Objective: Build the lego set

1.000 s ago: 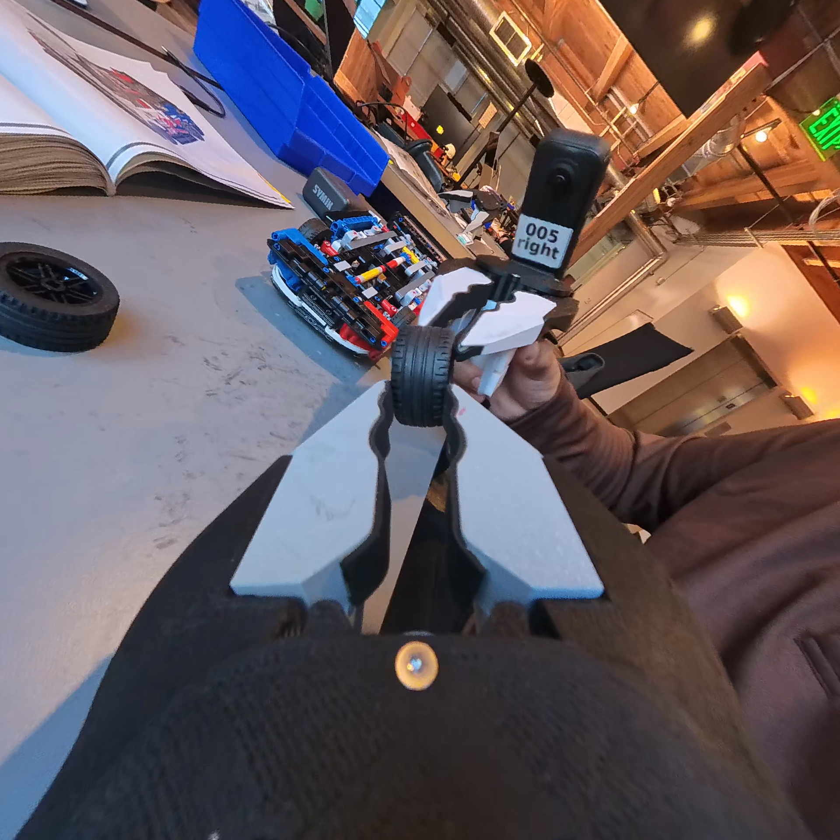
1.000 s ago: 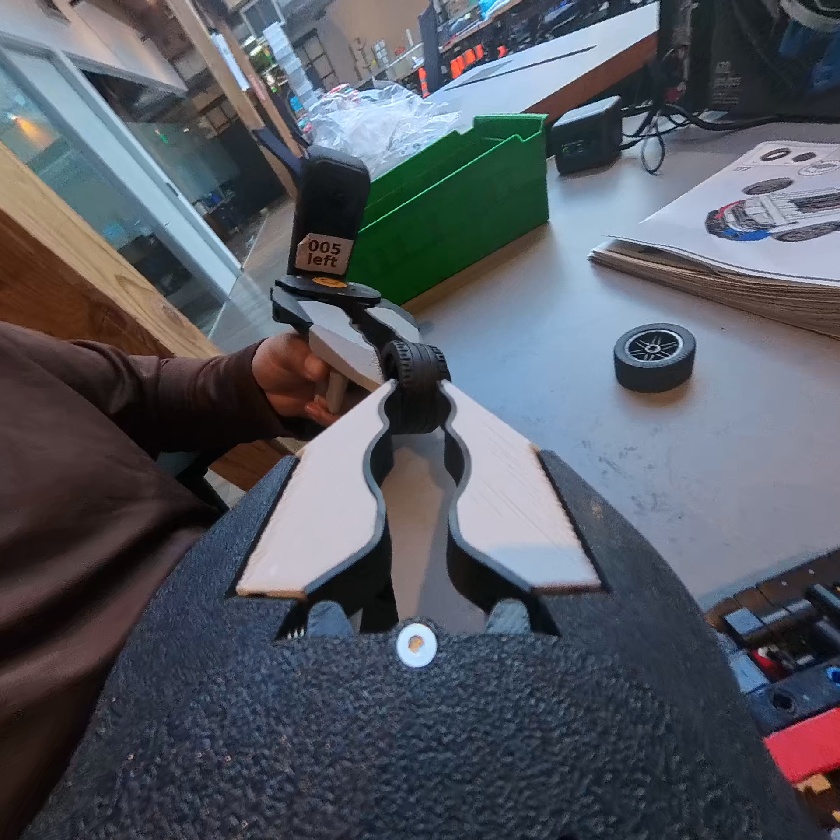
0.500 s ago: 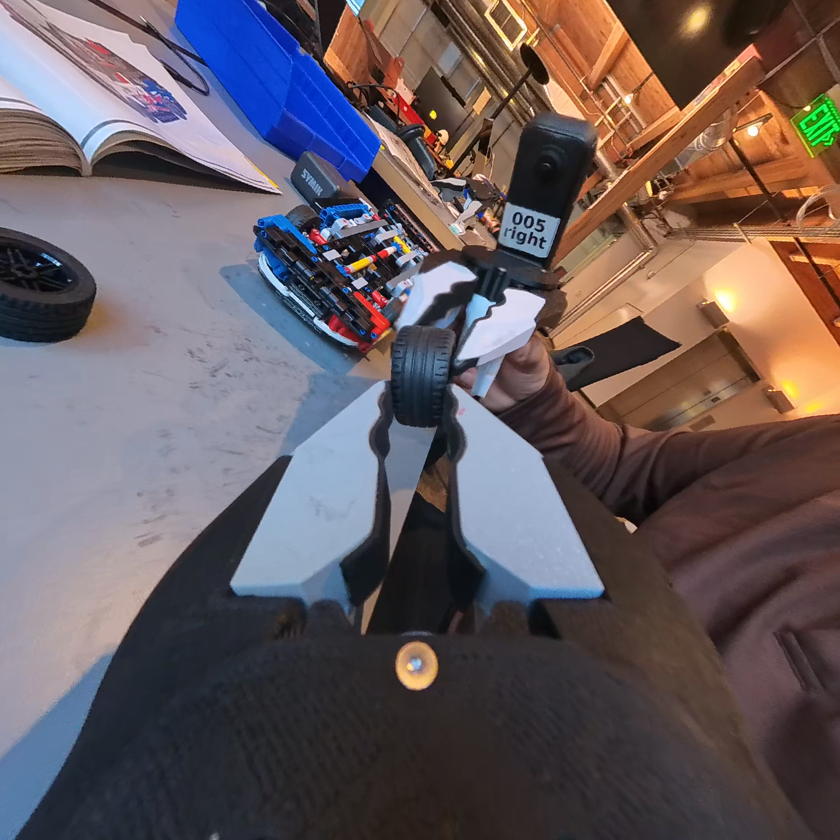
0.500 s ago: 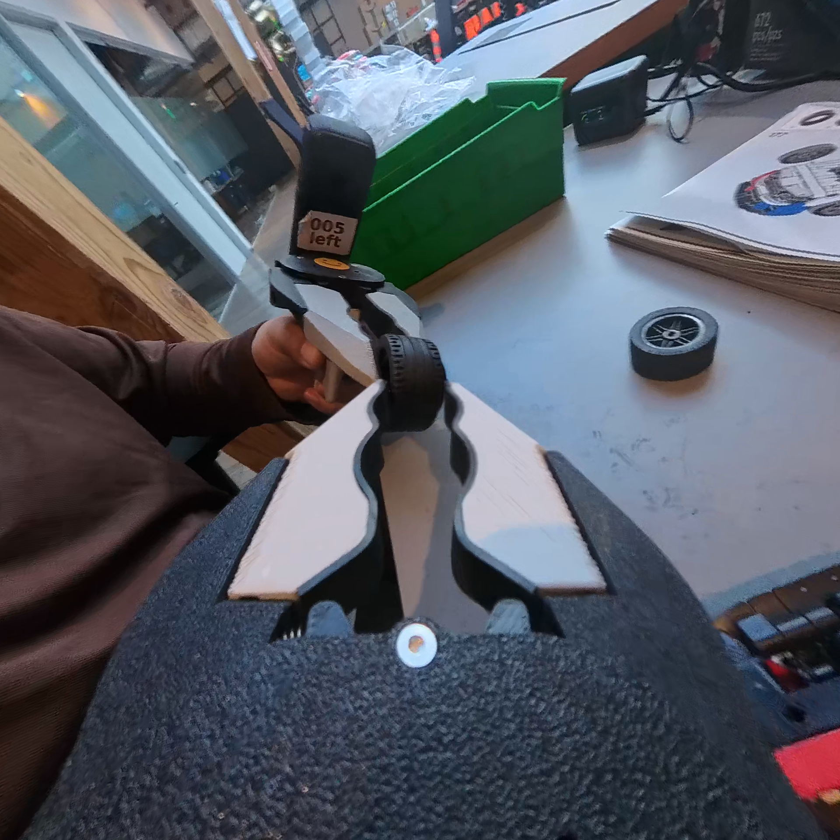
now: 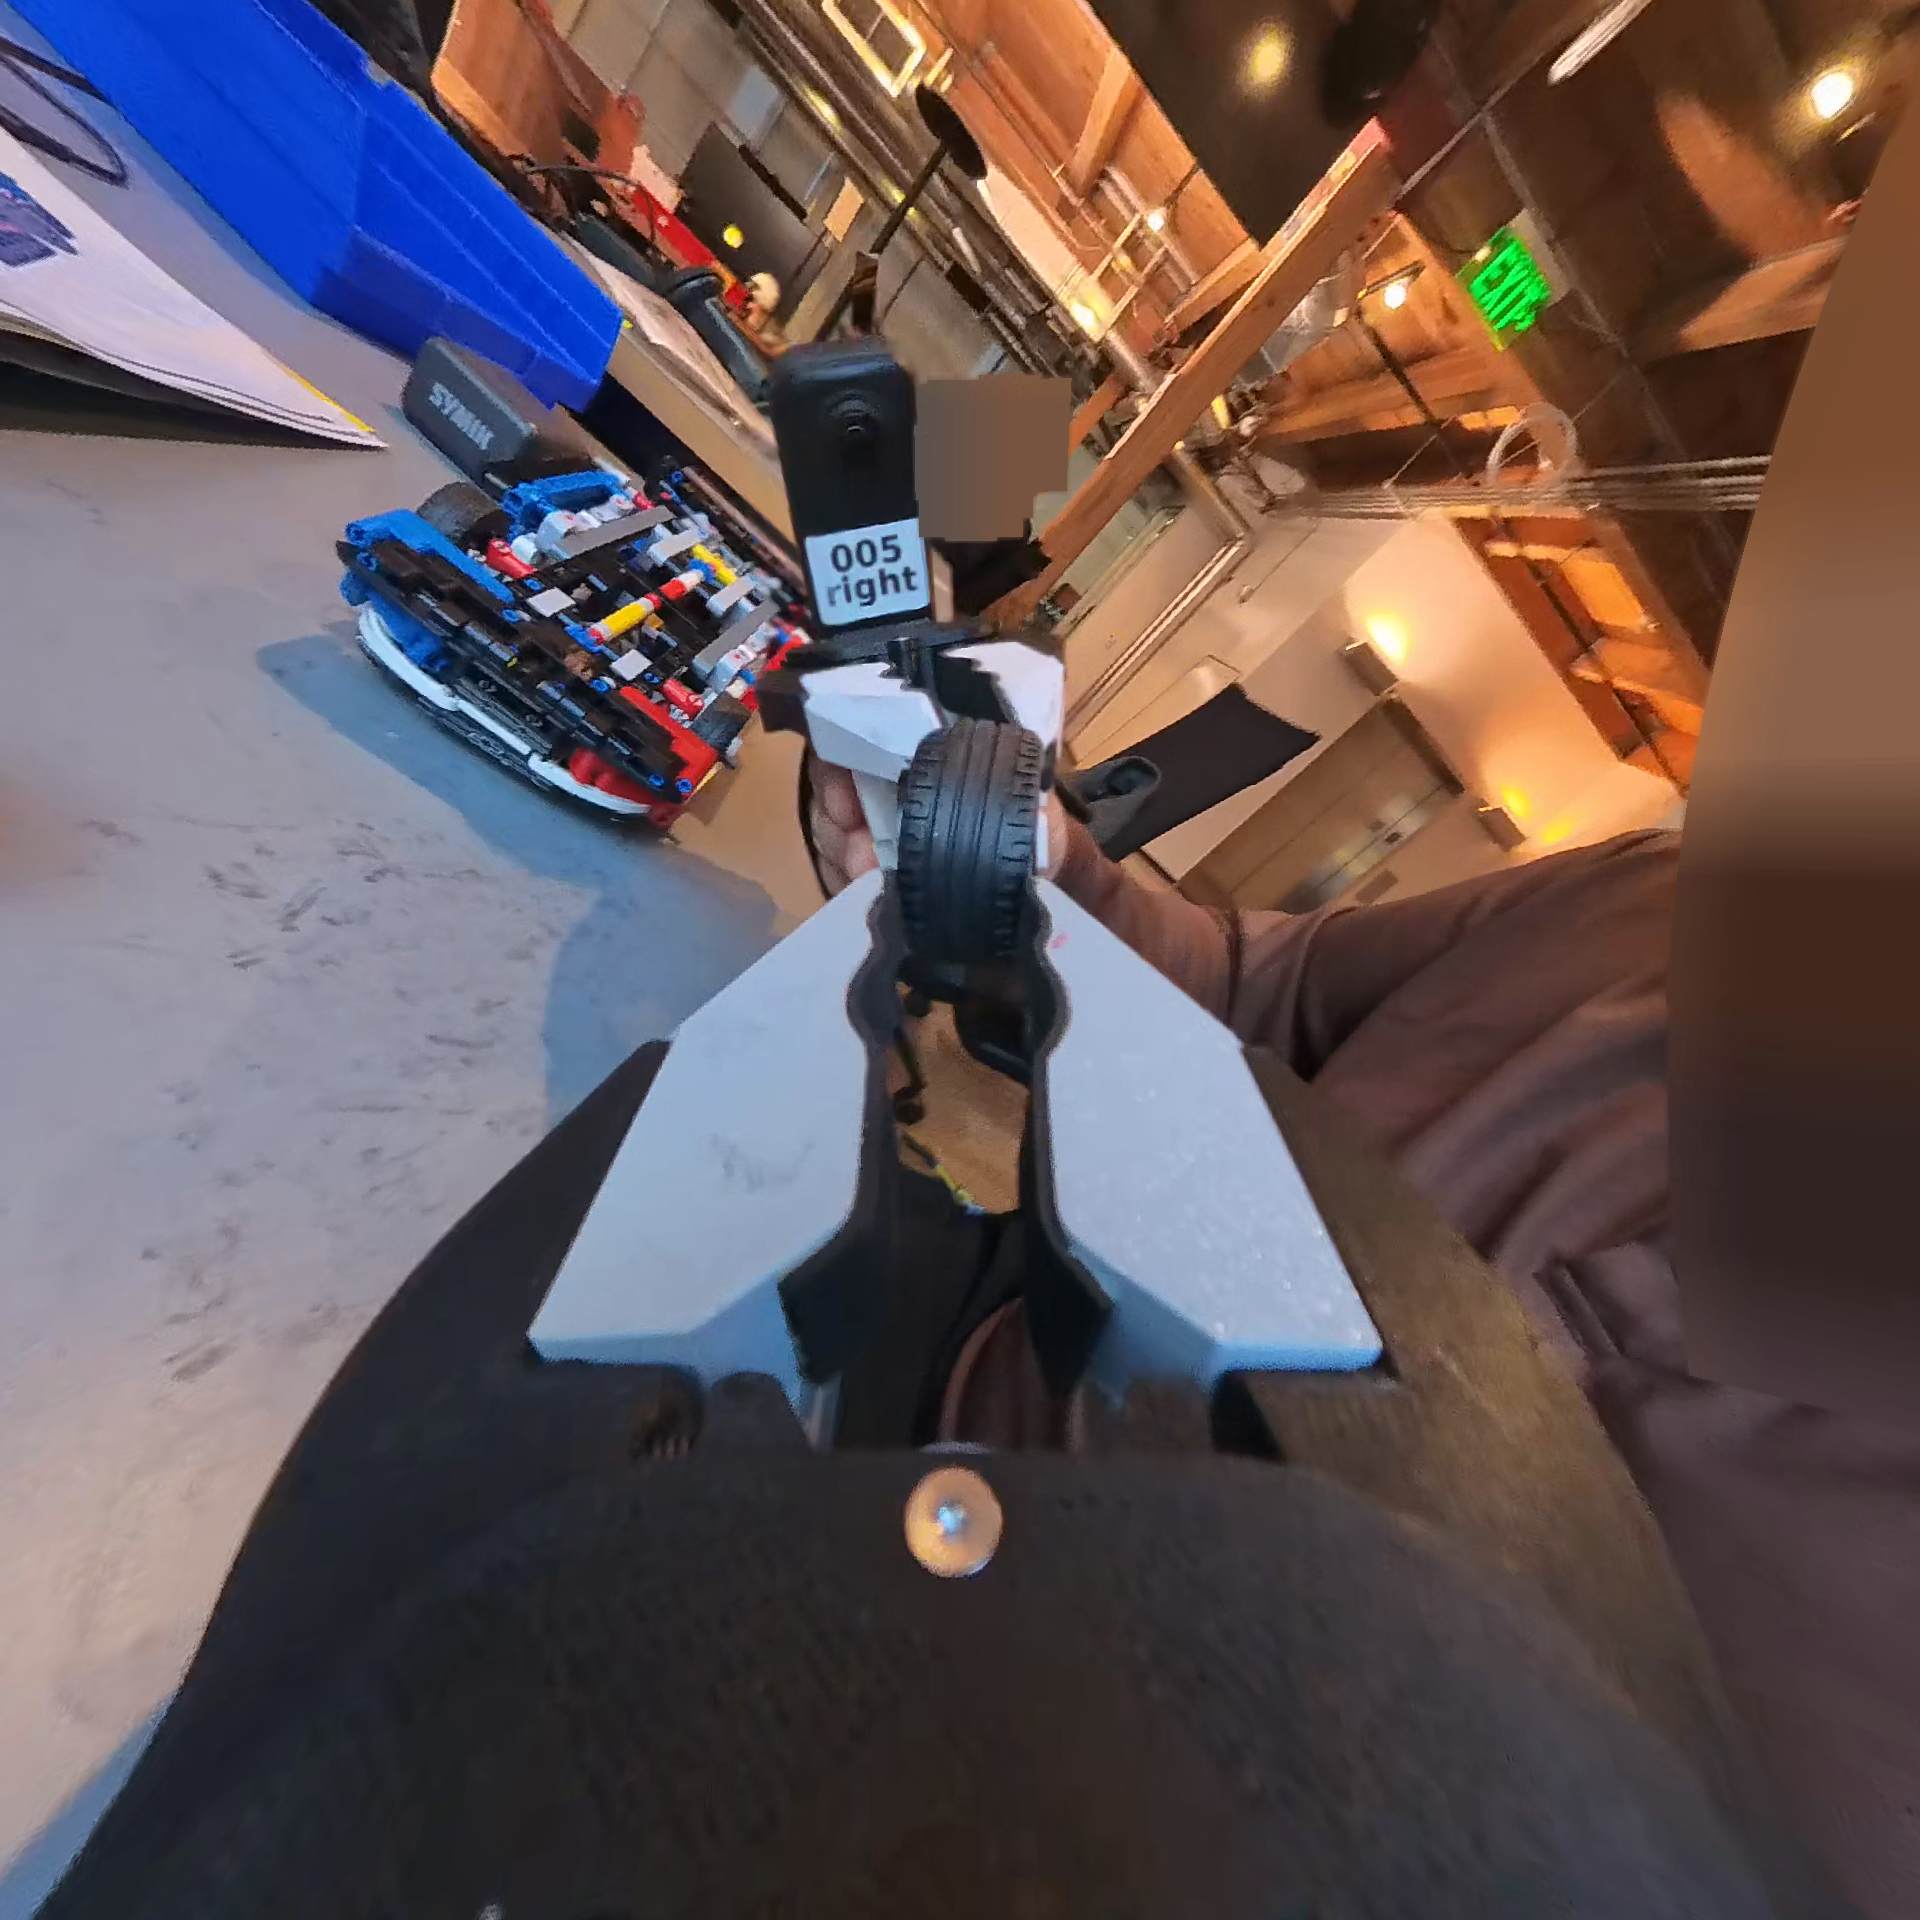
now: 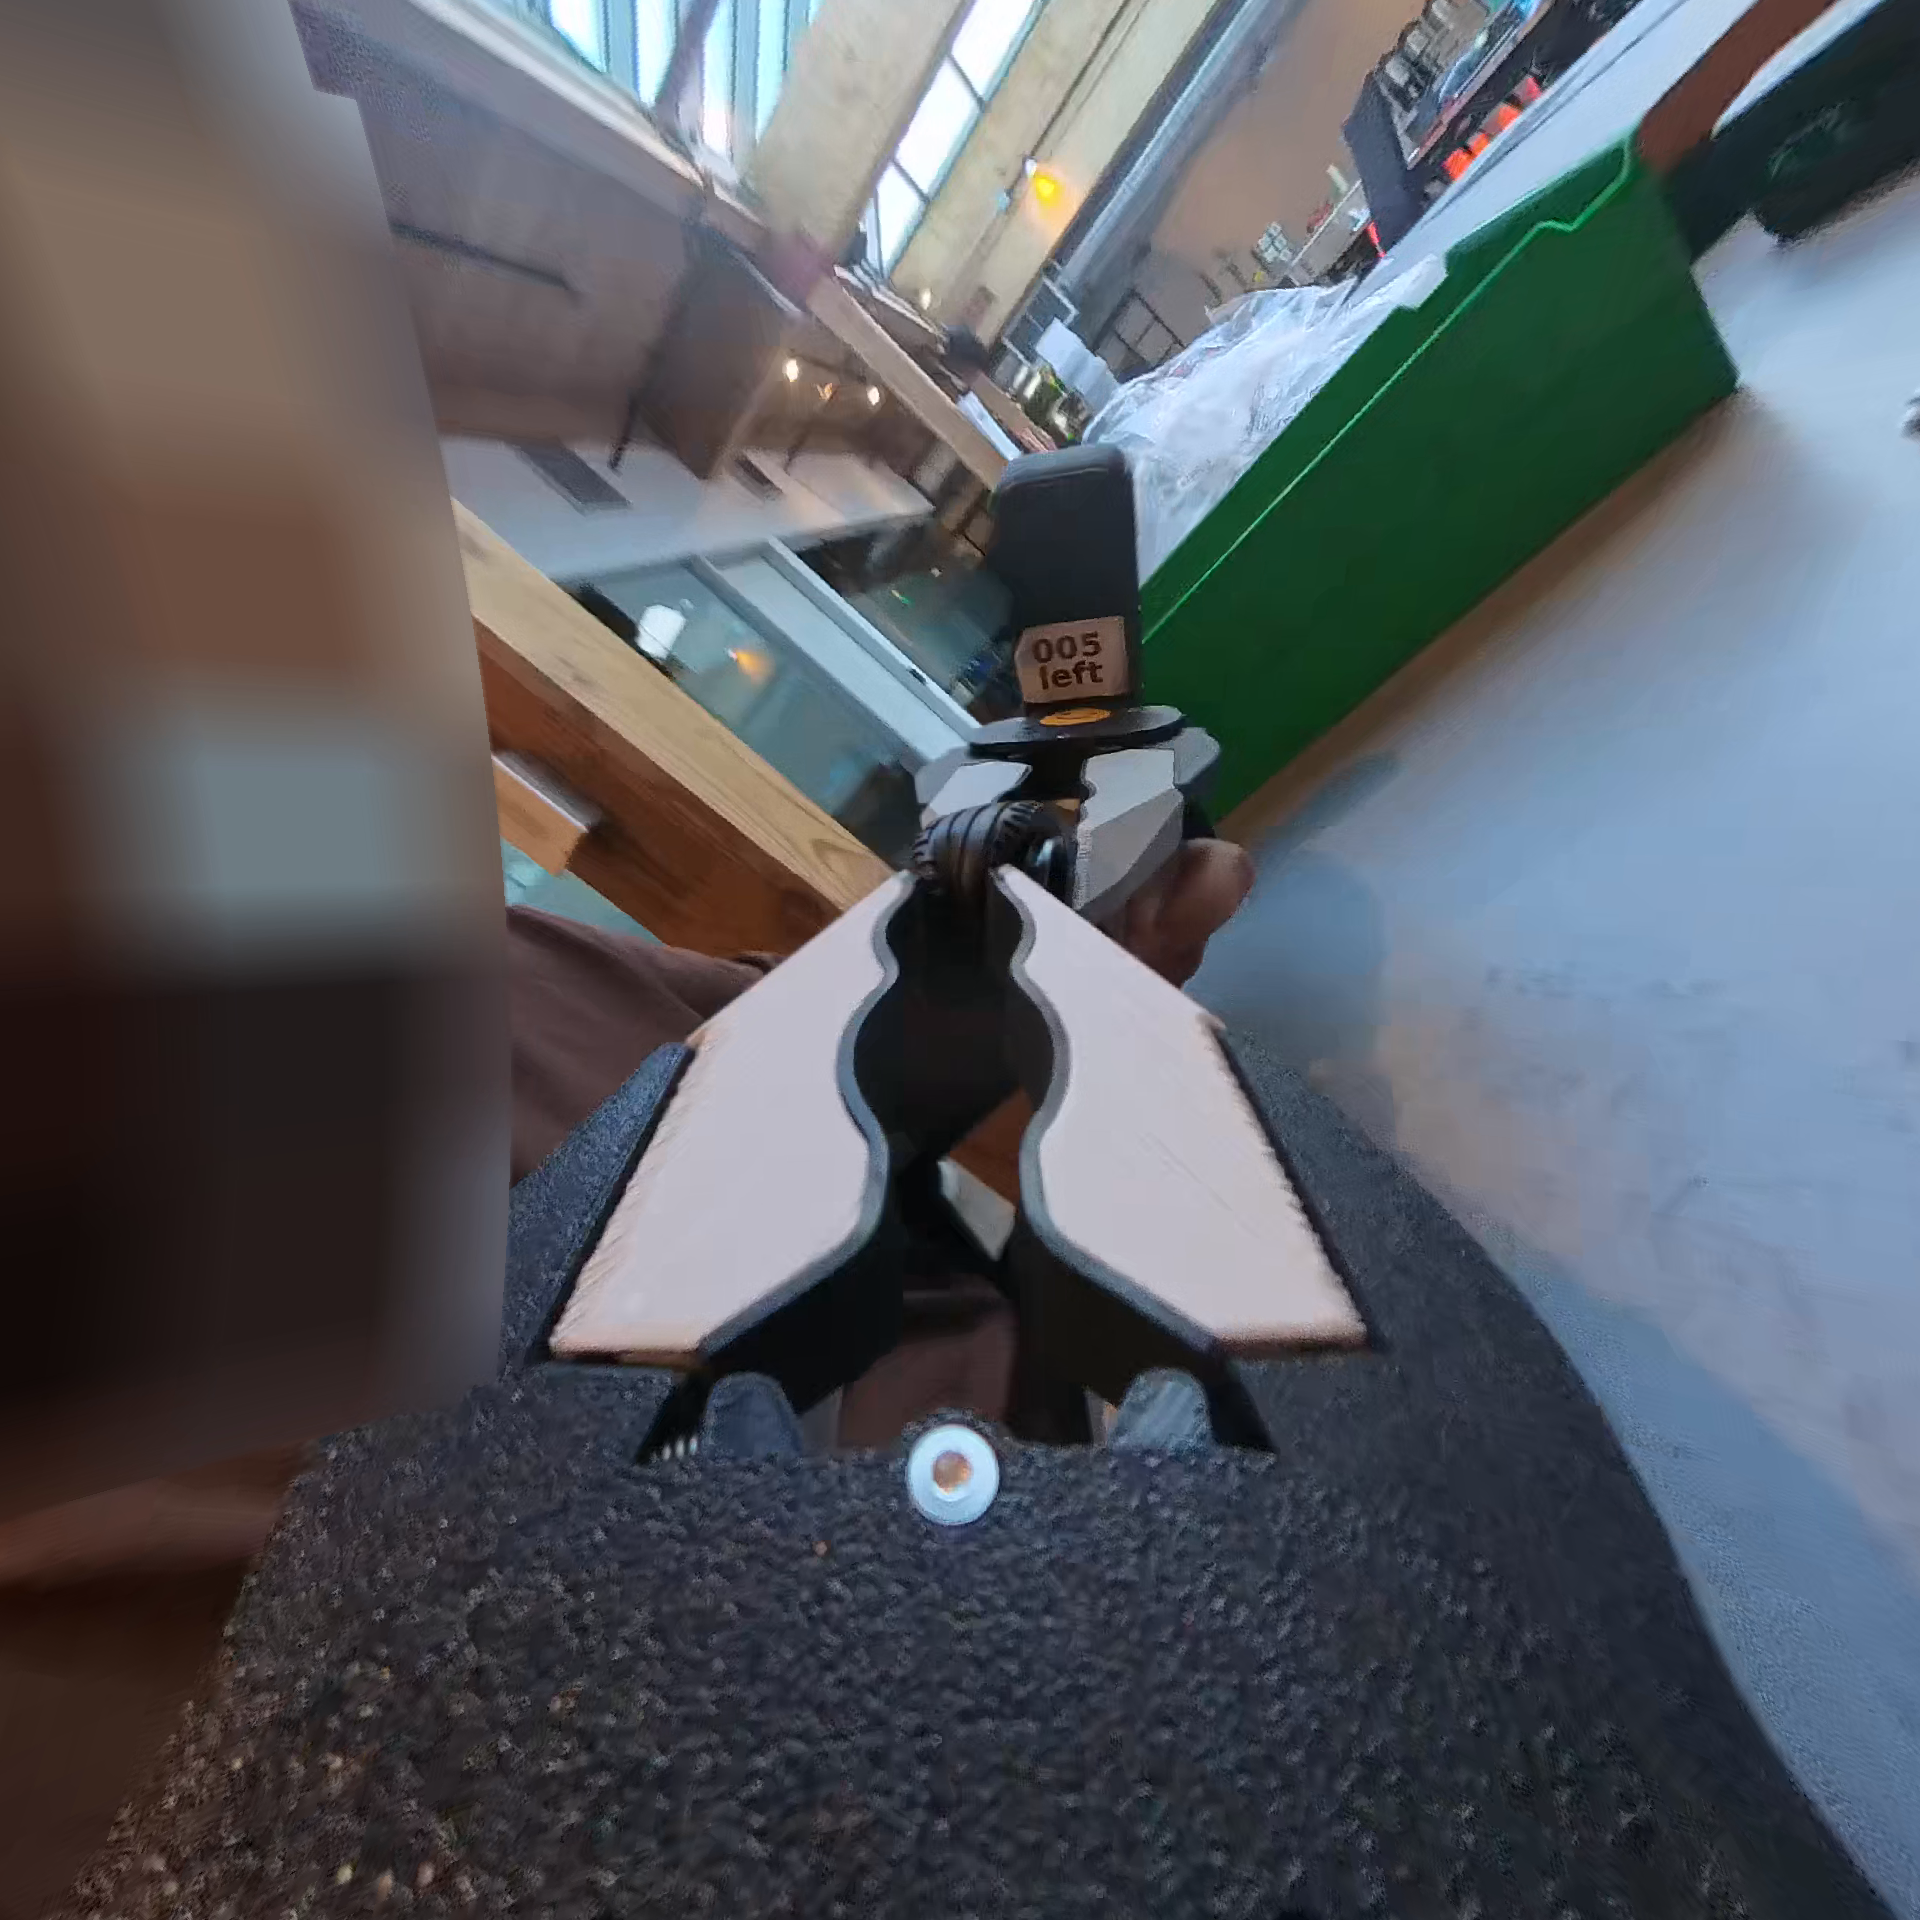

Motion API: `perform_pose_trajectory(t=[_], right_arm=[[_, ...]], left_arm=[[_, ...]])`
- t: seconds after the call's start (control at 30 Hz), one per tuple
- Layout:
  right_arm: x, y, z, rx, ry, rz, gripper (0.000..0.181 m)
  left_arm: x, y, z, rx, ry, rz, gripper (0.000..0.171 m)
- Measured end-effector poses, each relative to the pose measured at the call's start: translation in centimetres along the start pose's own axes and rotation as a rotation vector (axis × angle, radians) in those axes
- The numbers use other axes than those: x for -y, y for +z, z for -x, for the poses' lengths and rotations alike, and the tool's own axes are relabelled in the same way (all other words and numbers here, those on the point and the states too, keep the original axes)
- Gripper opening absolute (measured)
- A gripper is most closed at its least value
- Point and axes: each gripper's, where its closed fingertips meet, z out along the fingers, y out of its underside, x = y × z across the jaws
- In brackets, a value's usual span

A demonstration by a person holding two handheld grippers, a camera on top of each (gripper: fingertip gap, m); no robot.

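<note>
Both grippers have risen off the worktop (image 5: pixel 260 935) since a second ago. The black wheel (image 5: pixel 971 842) remains pinched tread-on in the left gripper (image 5: pixel 961 914) jaws, with the right gripper (image 6: pixel 956 883) jaws closed on it from the opposite side, near the half-built car (image 5: pixel 561 634).

left wrist cam: rides behind my left gripper (image 5: pixel 961 904), faces along its fingers across the grey table (image 5: pixel 260 987), rolled sideways, close on the tips | right wrist cam: behind my right gripper (image 6: pixel 956 883), facing back the opposite way, blurred | shared: black tyre (image 5: pixel 971 831) between both tips, each gripper opposite
</note>
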Motion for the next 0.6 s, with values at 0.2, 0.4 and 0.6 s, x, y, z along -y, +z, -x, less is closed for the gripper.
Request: perform_pose_trajectory(t=[0.2,0.4,0.6], right_arm=[[-0.7,-0.2,-3.0,-0.153,0.031,0.017,0.011],[-1.1,-0.6,-3.6,-0.441,-0.42,0.268,0.017],[-1.4,-0.3,-3.3,-0.402,-0.442,0.383,0.008]], left_arm=[[-1.1,-0.5,2.4,0.122,-0.01,0.061,0.019],[-1.6,-0.1,2.6,0.12,-0.047,0.087,0.019],[-2.3,0.2,2.4,0.11,-0.068,0.121,0.019]])
